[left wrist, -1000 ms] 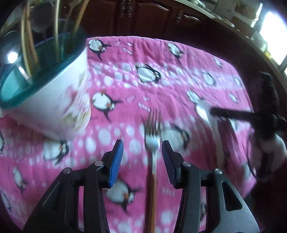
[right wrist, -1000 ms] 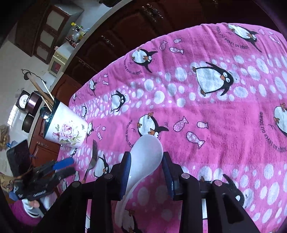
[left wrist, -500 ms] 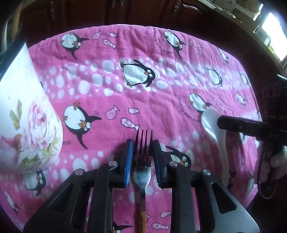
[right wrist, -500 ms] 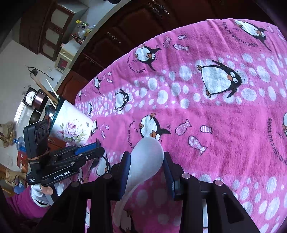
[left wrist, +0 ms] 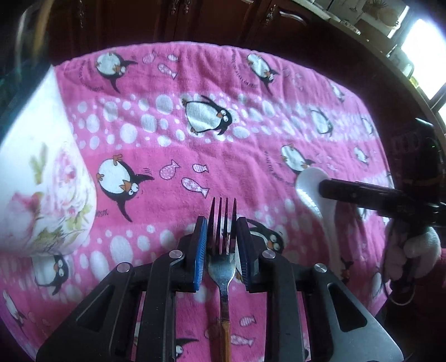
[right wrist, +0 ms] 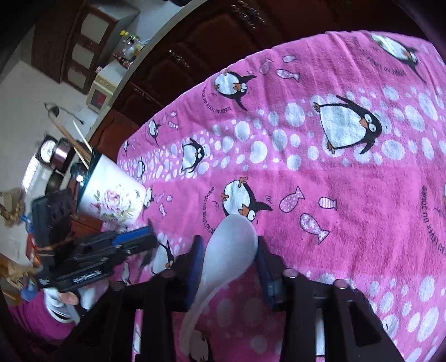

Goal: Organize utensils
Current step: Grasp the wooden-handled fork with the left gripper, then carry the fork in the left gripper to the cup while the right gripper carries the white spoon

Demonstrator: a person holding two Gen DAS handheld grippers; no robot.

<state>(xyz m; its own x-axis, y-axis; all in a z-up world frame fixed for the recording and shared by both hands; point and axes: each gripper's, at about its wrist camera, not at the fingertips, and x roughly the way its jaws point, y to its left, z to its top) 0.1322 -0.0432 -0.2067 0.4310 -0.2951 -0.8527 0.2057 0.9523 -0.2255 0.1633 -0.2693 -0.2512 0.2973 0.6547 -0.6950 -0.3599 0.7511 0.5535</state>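
Note:
A metal fork (left wrist: 221, 267) with a brown handle lies on the pink penguin towel (left wrist: 195, 139). My left gripper (left wrist: 221, 222) is shut on the fork's head, its blue pads against both sides and the tines sticking out ahead. In the right wrist view the left gripper (right wrist: 133, 239) sits low by the flowered cup (right wrist: 111, 200). A white spoon (right wrist: 231, 245) lies bowl-forward between the jaws of my right gripper (right wrist: 227, 241). These jaws are closing and the pads meet the bowl's edges. From the left wrist view the spoon (left wrist: 309, 183) lies at the right, under the right gripper (left wrist: 323, 189).
The white flowered cup (left wrist: 41, 181) with a teal rim stands at the left and holds several long utensils. Dark wooden cabinets (left wrist: 195, 22) run behind the towel's far edge. A gloved hand (left wrist: 412, 250) holds the right gripper at the table's right side.
My left gripper slid forward along the fork and closed from wide open onto its head; the cup shifted to the left of its view. The right jaws drew in slightly around the spoon.

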